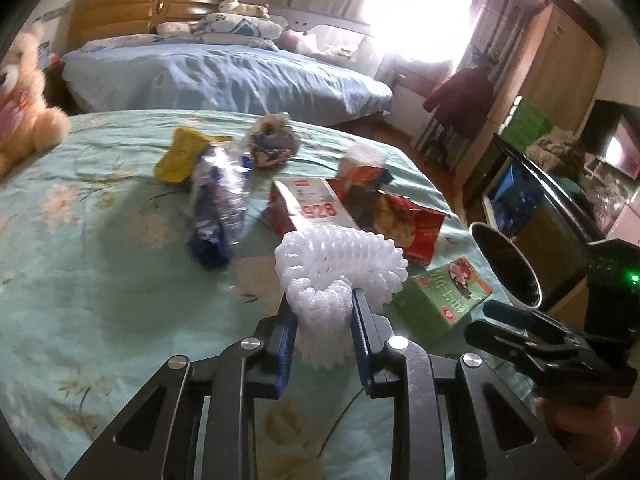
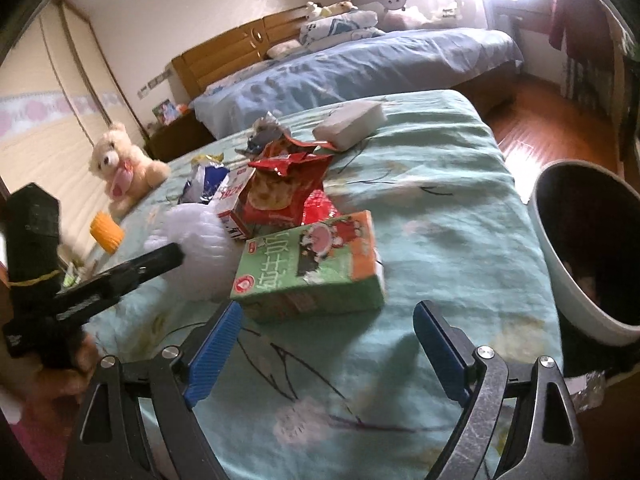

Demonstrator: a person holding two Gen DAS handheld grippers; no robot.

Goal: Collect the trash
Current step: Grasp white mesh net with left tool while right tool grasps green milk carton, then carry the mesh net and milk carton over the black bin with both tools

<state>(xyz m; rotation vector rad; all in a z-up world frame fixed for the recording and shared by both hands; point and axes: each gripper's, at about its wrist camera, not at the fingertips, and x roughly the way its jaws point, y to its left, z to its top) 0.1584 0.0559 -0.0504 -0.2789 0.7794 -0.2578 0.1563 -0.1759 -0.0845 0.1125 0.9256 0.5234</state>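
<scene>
White foam net (image 1: 340, 268) is being pinched by left claw (image 1: 323, 312); right claw (image 2: 326, 336) is being held released; springy foam risks being dropped before bin (image 1: 506, 268) at 3 o'clock.

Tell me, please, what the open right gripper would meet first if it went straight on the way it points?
Most likely the green cardboard carton, lying flat on the floral bedspread just ahead of the right gripper; depth is uncertain in this fisheye view.
</scene>
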